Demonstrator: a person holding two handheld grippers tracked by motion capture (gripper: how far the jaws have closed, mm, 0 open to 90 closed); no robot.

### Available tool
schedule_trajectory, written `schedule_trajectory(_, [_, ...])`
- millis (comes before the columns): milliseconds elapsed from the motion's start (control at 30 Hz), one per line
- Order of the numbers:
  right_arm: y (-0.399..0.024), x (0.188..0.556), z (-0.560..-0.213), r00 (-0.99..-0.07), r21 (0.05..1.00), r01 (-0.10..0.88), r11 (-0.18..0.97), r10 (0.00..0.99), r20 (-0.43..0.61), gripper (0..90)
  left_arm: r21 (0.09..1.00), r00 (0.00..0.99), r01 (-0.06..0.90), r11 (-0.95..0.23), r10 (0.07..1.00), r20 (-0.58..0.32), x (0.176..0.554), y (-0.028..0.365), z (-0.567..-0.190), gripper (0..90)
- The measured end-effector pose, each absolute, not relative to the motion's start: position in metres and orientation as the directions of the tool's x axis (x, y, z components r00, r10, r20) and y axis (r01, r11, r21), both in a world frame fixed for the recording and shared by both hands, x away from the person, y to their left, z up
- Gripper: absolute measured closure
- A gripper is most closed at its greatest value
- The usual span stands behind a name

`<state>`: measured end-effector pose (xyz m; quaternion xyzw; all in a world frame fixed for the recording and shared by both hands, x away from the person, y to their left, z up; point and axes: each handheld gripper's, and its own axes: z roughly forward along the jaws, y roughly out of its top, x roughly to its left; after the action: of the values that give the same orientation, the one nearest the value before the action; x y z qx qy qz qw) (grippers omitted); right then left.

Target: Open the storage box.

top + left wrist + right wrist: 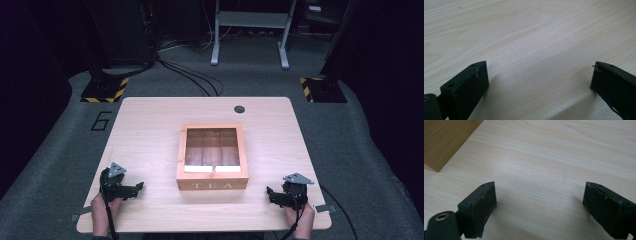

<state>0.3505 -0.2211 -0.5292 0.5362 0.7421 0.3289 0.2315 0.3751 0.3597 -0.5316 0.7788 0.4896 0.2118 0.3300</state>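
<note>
A wooden tea box (212,157) with a glass lid and the word TEA on its front stands shut at the middle of the table (150,130). My left gripper (136,188) rests on the tabletop near the front left, its jaws pointing right toward the box. It is open with bare wood between the jaws (540,75). My right gripper (270,194) rests near the front right, pointing left toward the box. It is open over bare wood too (540,195). A corner of the tea box (446,140) shows at the upper left of the right gripper view.
A round grommet hole (239,109) sits near the table's far edge. Beyond the table lie floor cables (190,75), a metal stand frame (250,30) and two hazard-striped bases (105,90).
</note>
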Motion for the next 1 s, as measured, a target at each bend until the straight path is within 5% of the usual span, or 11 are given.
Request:
schedule_trajectory(367, [-0.221,0.35,-0.529,-0.318,0.735,0.644,0.21,0.948,0.008,10.7,0.72,0.433,0.624,-0.303,0.901,0.003,0.375,0.36,-0.532,1.1])
schedule_trajectory(500, [-0.216,0.353,-0.531,-0.356,0.716,0.652,0.251,0.934,-0.003,0.0,0.719,0.434,0.625,-0.304,0.901,0.003,0.375,0.36,-0.531,1.1])
schedule_trajectory(733, [-0.219,0.354,-0.529,-0.372,0.706,0.656,0.268,0.928,-0.007,0.0,0.72,0.434,0.624,-0.305,0.901,0.005,0.375,0.36,-0.531,1.1])
schedule_trajectory(1000, [-0.206,0.349,-0.514,-0.451,0.739,0.625,0.252,0.889,0.078,0.0,0.72,0.433,0.624,-0.303,0.901,0.005,0.375,0.36,-0.531,1.2])
